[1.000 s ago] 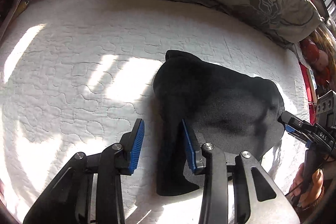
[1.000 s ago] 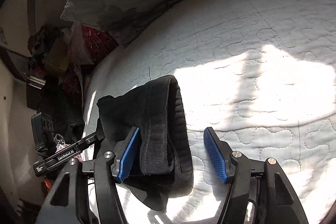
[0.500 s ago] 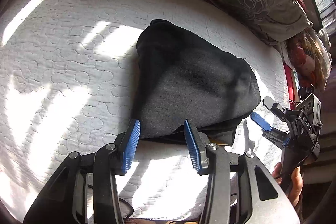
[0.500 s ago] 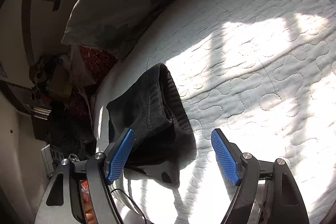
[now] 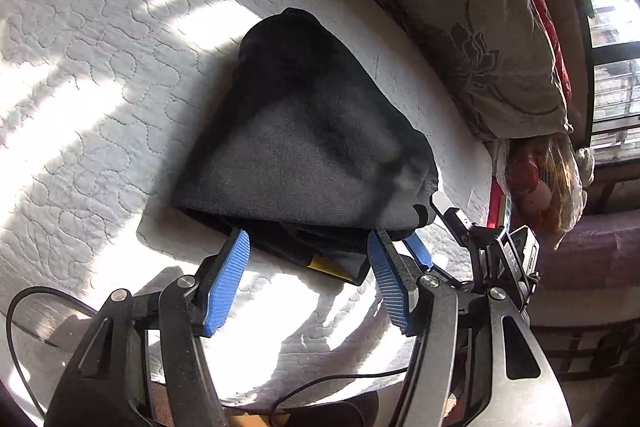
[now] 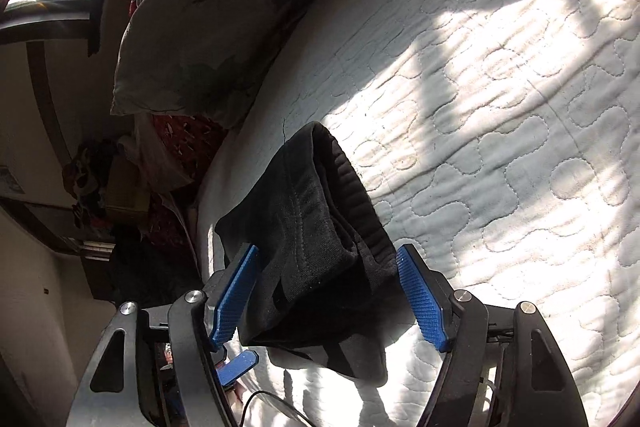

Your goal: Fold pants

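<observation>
The dark grey pants [image 5: 304, 147] lie folded into a compact stack on the white quilted mattress [image 5: 88, 75]. My left gripper [image 5: 308, 283] is open and empty, its blue pads just short of the stack's near edge. In the right wrist view the pants [image 6: 316, 239] show their ribbed waistband, and my right gripper [image 6: 328, 295] is open with the stack's near end between its pads, not clamped. The right gripper [image 5: 424, 247] also shows at the stack's right corner in the left wrist view.
A grey floral pillow [image 5: 472, 27] lies along the head of the bed, also seen in the right wrist view [image 6: 224, 7]. A red patterned cloth [image 6: 180, 143] and clutter sit beside the bed. A window [image 5: 608, 39] is at the far right. A cable [image 5: 24, 327] trails near the bed edge.
Both grippers have pulled back from the pants toward the near edge of the bed. The folded stack stays in place. Both jaws stay open.
</observation>
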`<state>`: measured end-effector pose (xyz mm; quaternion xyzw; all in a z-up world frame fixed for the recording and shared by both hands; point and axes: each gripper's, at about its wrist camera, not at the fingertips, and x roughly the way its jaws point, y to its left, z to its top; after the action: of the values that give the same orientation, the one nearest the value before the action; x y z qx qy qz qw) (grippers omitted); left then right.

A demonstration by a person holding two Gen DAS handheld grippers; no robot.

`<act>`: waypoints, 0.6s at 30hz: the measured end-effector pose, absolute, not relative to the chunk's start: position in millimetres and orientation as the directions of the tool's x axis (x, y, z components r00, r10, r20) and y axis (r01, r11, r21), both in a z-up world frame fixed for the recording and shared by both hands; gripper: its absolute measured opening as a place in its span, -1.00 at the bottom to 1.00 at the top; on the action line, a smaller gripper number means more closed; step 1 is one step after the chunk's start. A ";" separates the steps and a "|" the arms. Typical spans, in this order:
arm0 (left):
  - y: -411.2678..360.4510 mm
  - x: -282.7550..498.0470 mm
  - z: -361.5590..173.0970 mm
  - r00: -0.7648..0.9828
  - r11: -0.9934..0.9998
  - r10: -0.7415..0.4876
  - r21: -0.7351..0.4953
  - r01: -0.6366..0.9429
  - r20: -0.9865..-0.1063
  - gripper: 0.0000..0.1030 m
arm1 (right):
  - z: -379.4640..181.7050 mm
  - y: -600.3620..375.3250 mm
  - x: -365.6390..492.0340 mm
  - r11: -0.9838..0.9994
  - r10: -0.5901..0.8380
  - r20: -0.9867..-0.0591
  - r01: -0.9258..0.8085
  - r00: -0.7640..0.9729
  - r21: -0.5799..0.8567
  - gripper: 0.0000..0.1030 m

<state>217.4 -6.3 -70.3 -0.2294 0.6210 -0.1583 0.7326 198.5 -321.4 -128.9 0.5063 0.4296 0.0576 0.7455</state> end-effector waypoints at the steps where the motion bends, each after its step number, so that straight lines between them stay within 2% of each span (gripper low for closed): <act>1: -6.7 219.1 -69.5 0.199 0.869 -0.474 -0.492 -0.049 -0.858 0.18 | -129.9 -322.7 198.2 0.474 0.522 -0.583 0.357 0.623 0.805 0.34; 3: -8.8 229.5 -77.4 0.182 0.893 -0.429 -0.446 -0.062 -0.885 0.18 | -132.3 -325.0 196.5 0.468 0.521 -0.592 0.374 0.615 0.801 0.20; 6: -11.1 244.7 -93.9 0.117 0.890 -0.426 -0.439 -0.121 -0.897 0.11 | -135.9 -326.0 193.7 0.463 0.522 -0.598 0.387 0.608 0.798 0.14; 7: -13.8 249.1 -96.4 0.104 0.898 -0.409 -0.420 -0.131 -0.907 -0.01 | -136.5 -325.1 194.4 0.472 0.518 -0.608 0.392 0.601 0.790 0.11; 8: -15.2 252.0 -96.4 0.098 0.910 -0.383 -0.393 -0.132 -0.919 -0.30 | -137.4 -323.7 195.6 0.488 0.515 -0.626 0.400 0.586 0.776 -0.01; 9: -17.1 254.4 -95.3 0.091 0.919 -0.365 -0.374 -0.126 -0.927 -0.47 | -138.2 -322.2 197.9 0.508 0.511 -0.645 0.406 0.568 0.760 -0.16; 10: -17.6 255.6 -92.7 0.088 0.920 -0.363 -0.372 -0.121 -0.928 -0.56 | -137.7 -321.3 198.4 0.521 0.505 -0.651 0.402 0.566 0.753 -0.19; 11: -16.0 256.2 -87.8 0.095 0.922 -0.361 -0.370 -0.113 -0.928 -0.73 | -134.6 -320.3 199.1 0.532 0.503 -0.652 0.391 0.567 0.751 -0.33; 13: -12.3 255.8 -77.4 0.115 0.923 -0.364 -0.374 -0.086 -0.924 -0.74 | -121.3 -316.2 197.5 0.555 0.498 -0.649 0.363 0.575 0.748 -0.47; 15: -6.2 253.8 -72.4 0.128 0.928 -0.356 -0.366 -0.070 -0.926 -0.74 | -108.7 -312.4 188.5 0.516 0.542 -0.593 0.321 0.596 0.794 -0.54; 18: -2.9 254.7 -77.0 0.123 0.941 -0.324 -0.333 -0.057 -0.938 -0.74 | -100.7 -302.5 172.2 0.448 0.600 -0.516 0.278 0.611 0.850 -0.54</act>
<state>254.7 -2.9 -77.0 -0.1455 0.6559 -0.0908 0.7351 172.2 -302.5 -100.7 0.5139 0.4275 0.1095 0.7357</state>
